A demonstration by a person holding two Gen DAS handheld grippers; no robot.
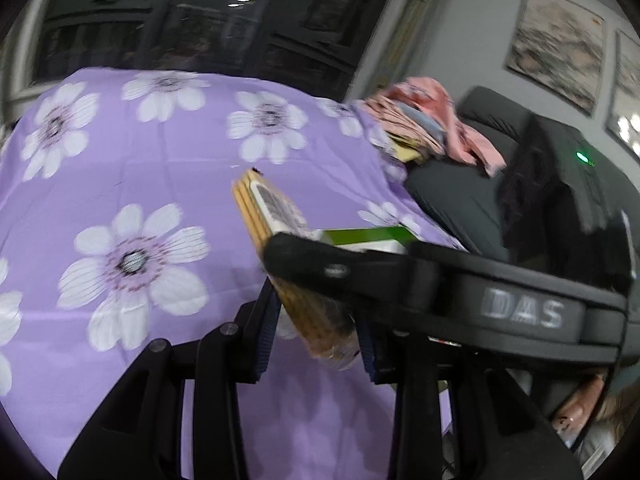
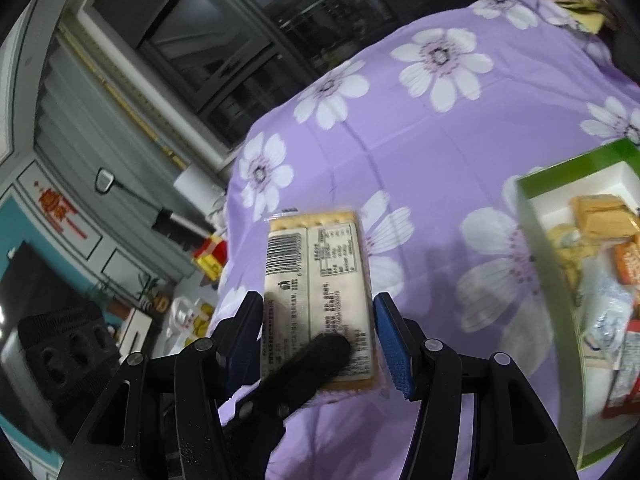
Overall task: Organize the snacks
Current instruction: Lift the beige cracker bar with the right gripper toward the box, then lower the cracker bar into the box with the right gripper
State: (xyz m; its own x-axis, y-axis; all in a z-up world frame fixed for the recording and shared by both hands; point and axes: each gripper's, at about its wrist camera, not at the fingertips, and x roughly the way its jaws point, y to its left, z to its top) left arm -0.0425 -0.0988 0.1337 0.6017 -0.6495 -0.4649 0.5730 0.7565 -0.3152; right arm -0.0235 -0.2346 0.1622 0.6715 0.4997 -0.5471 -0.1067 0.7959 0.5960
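Both grippers share one thing — a flat clear-wrapped packet of pale yellow crackers (image 2: 318,292) with a white barcode label, held above the table (image 1: 120,168) with its purple, white-flowered cloth.

Right gripper (image 2: 318,340): blue-padded fingers (image 2: 394,344) pressed on the packet's two long edges, label side facing the camera. The black finger of the left gripper (image 1: 316,336) lies across the packet's near end in this view.

Left wrist view: packet seen edge-on and tilted, clamped across its thickness between the left gripper's pads; the right gripper's black arm crosses over it.

Green-rimmed white cardboard box (image 2: 560,292) sits on the table to the right of the packet — several wrapped snacks (image 2: 600,220) inside, yellow and orange among them. Packet is outside the box, well clear of its rim. Frames blurred.
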